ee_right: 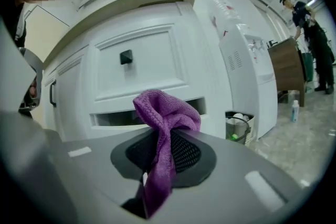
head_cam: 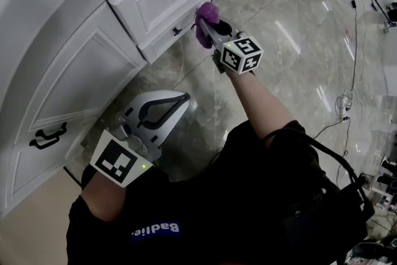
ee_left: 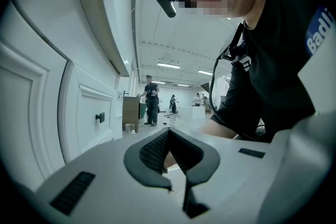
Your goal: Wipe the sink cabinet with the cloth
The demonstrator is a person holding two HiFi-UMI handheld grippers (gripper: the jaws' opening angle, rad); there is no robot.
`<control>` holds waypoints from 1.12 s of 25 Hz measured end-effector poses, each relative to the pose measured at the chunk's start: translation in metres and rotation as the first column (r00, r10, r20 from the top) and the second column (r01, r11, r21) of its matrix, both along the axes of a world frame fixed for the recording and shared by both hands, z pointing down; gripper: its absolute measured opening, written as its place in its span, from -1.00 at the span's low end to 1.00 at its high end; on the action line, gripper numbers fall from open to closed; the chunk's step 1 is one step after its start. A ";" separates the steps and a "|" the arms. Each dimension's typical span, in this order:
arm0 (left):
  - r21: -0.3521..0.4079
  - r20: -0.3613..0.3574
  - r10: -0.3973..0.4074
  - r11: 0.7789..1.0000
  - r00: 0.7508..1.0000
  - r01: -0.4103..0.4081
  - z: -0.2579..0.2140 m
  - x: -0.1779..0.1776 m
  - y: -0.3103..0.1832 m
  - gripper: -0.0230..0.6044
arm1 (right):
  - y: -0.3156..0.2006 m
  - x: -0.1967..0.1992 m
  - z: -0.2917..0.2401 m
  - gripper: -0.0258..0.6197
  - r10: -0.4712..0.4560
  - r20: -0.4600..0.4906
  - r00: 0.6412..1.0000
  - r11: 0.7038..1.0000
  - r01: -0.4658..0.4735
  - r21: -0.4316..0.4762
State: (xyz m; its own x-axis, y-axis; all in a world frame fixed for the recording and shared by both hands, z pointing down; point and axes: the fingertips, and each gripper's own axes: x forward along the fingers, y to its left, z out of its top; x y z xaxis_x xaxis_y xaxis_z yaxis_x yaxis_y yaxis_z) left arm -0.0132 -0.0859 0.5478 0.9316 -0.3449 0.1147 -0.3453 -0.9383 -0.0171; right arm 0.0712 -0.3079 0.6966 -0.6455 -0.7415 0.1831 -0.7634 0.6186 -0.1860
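The right tool is clamped on a crumpled purple microfibre cloth. The white panelled sink cabinet lies just beside it at 10 o'clock. The left tool, jaws together and empty, hangs farther back.

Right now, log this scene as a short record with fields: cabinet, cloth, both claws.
cabinet: white, black handles on drawers and door
cloth: purple, bunched, by the lower drawer; contact unclear
right claw: shut on cloth, tail hanging below the jaws
left claw: shut, empty, apart from cabinet
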 end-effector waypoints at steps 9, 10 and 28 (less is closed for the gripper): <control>-0.041 0.012 -0.027 0.999 1.000 0.028 0.008 -0.019 0.001 -0.93 | -0.055 0.039 0.028 -0.75 0.099 -0.093 0.991 0.994 -0.103 -0.034; -0.041 0.012 -0.024 0.999 1.000 0.025 0.008 -0.019 0.001 -0.93 | -0.055 0.033 0.029 -0.75 0.078 -0.094 0.992 0.996 -0.082 -0.038; -0.011 0.022 0.013 1.000 1.000 -0.012 0.010 -0.020 -0.007 -0.93 | 0.060 -0.123 0.045 -0.75 -0.232 0.020 0.973 0.969 0.233 -0.085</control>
